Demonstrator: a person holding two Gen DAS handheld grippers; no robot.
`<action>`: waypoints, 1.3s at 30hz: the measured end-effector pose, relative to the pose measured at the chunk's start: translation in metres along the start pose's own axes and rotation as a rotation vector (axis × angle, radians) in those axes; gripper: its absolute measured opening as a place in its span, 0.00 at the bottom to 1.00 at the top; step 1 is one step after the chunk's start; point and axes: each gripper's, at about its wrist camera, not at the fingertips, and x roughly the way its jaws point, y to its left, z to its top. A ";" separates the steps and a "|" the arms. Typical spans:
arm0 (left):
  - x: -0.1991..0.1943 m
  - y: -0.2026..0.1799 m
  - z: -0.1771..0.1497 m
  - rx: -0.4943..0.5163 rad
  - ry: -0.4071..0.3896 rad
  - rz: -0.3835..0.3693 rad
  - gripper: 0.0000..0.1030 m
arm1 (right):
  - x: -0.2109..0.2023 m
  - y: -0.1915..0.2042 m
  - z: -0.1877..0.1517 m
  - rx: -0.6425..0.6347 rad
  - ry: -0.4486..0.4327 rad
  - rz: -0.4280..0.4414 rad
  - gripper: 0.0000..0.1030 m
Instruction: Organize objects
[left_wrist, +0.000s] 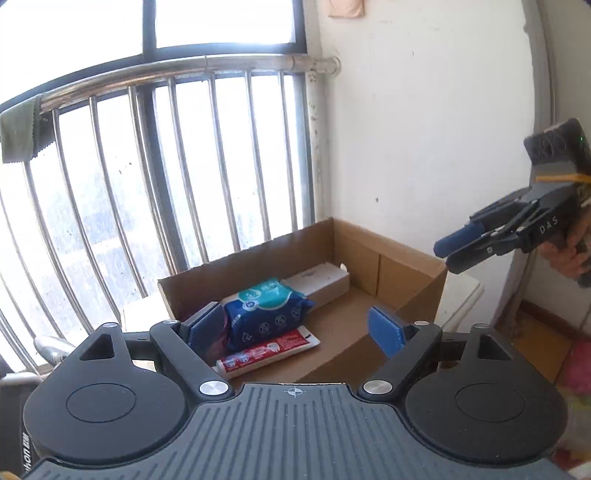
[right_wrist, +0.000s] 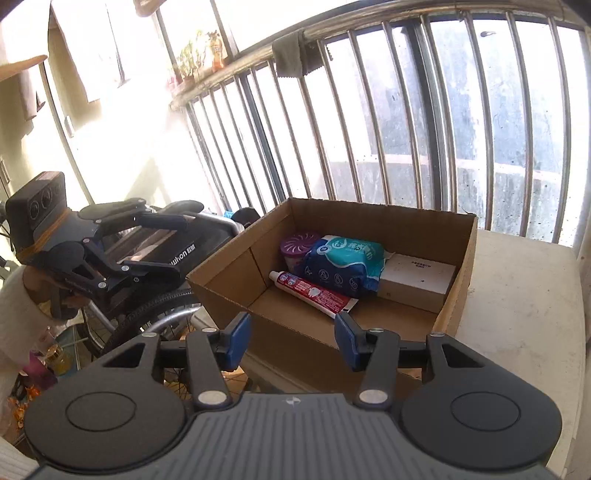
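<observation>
Cardboard box (right_wrist: 236, 273): toothpaste tube (right_wrist: 314, 293) packed inside; both tongs (left_wrist: 295, 332) (right_wrist: 293, 341) apart, empty. Risk: near wall snagged, box dragged off counter (right_wrist: 517, 295).

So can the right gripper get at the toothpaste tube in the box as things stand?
Probably yes: the right gripper is open and empty, the cardboard box has no lid, and the toothpaste tube lies uncovered nearest it.

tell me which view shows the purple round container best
The right wrist view: the purple container shows at the box's far corner, behind the wipes pack. In the left wrist view a gripper finger and the pack hide almost all of it.
</observation>
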 end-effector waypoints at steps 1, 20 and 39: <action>-0.003 0.000 -0.007 -0.084 -0.081 0.009 0.90 | -0.005 0.001 -0.004 0.019 -0.051 -0.014 0.52; 0.019 -0.070 -0.032 -0.206 -0.132 0.546 1.00 | -0.014 0.040 -0.087 0.198 -0.386 -0.287 0.53; 0.002 -0.076 -0.042 -0.253 -0.067 0.575 1.00 | -0.025 0.053 -0.100 0.200 -0.380 -0.371 0.56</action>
